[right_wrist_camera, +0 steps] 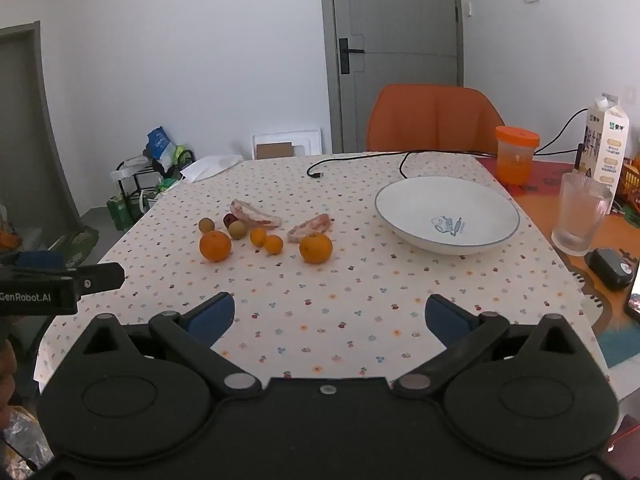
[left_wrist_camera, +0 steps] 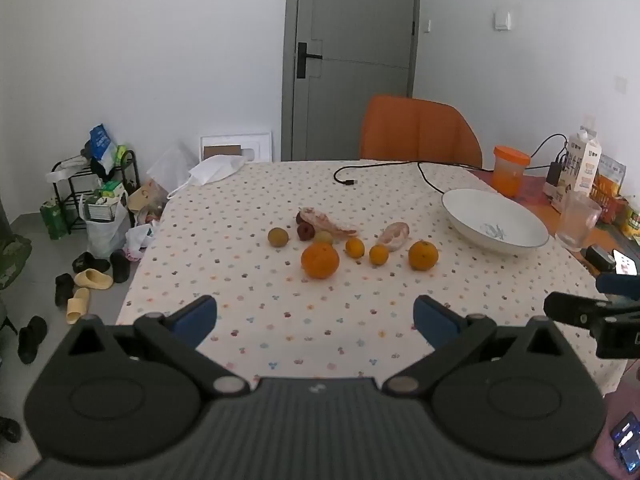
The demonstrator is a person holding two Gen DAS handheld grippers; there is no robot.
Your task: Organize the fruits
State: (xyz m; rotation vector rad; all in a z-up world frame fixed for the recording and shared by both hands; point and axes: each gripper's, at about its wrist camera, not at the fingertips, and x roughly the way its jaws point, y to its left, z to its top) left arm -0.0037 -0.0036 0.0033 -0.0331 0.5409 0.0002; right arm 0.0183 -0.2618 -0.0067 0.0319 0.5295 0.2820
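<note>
Fruit lies loose in the middle of the flower-print tablecloth (left_wrist_camera: pixel 280 320): a big orange (left_wrist_camera: pixel 320 260), a second orange (left_wrist_camera: pixel 423 255), two small kumquats (left_wrist_camera: pixel 355 247), two pomelo wedges (left_wrist_camera: pixel 394 235), a dark red fruit (left_wrist_camera: pixel 305 232) and two yellow-green round fruits (left_wrist_camera: pixel 278 237). An empty white bowl (left_wrist_camera: pixel 495 222) stands to their right. In the right wrist view the same oranges (right_wrist_camera: pixel 215 245) and the bowl (right_wrist_camera: pixel 447 215) show. My left gripper (left_wrist_camera: pixel 315 320) and right gripper (right_wrist_camera: pixel 329 318) hang open over the near table edge, well short of the fruit, with nothing between the fingers.
An orange chair (left_wrist_camera: pixel 418 132) stands behind the table. A black cable (left_wrist_camera: pixel 380 168), an orange-lidded jar (left_wrist_camera: pixel 509 170), a milk carton (right_wrist_camera: pixel 604 140), a ribbed glass (right_wrist_camera: pixel 580 216) and a black device (right_wrist_camera: pixel 610 268) crowd the right side. Shoes and bags litter the floor at left.
</note>
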